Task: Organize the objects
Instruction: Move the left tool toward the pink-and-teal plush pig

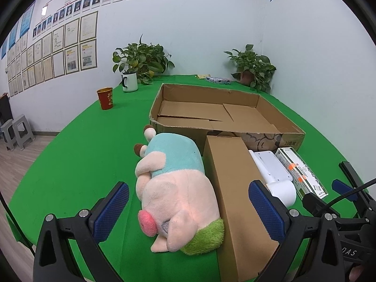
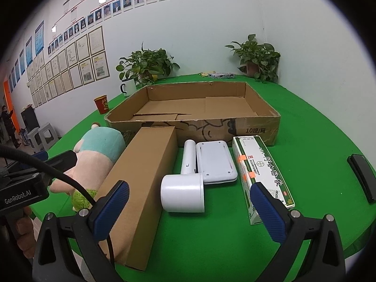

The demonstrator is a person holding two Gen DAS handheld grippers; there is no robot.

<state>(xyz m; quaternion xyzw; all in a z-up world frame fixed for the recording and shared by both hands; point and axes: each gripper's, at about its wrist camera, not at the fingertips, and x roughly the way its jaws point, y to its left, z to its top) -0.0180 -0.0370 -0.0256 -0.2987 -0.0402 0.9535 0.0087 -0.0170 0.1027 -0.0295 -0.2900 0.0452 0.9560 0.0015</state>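
Observation:
A plush pig (image 1: 175, 188) in a teal shirt lies on the green table, also in the right wrist view (image 2: 94, 157). My left gripper (image 1: 188, 211) is open, its fingers either side of the pig's head. A long brown carton (image 1: 235, 188) (image 2: 143, 181) lies beside the pig. A white handheld device (image 2: 185, 185), a white flat case (image 2: 215, 162) and a green-white medicine box (image 2: 260, 171) lie in a row. My right gripper (image 2: 189, 209) is open above the white device. A shallow cardboard tray (image 2: 253, 130) (image 1: 291, 138) stands behind them, holding only loose cardboard flaps.
A black object (image 2: 363, 178) lies at the right table edge. A red cup (image 1: 105, 98), a white mug (image 1: 130, 81) and two potted plants (image 1: 143, 58) (image 1: 252, 68) stand at the back. Grey stools (image 1: 18, 131) stand on the floor to the left.

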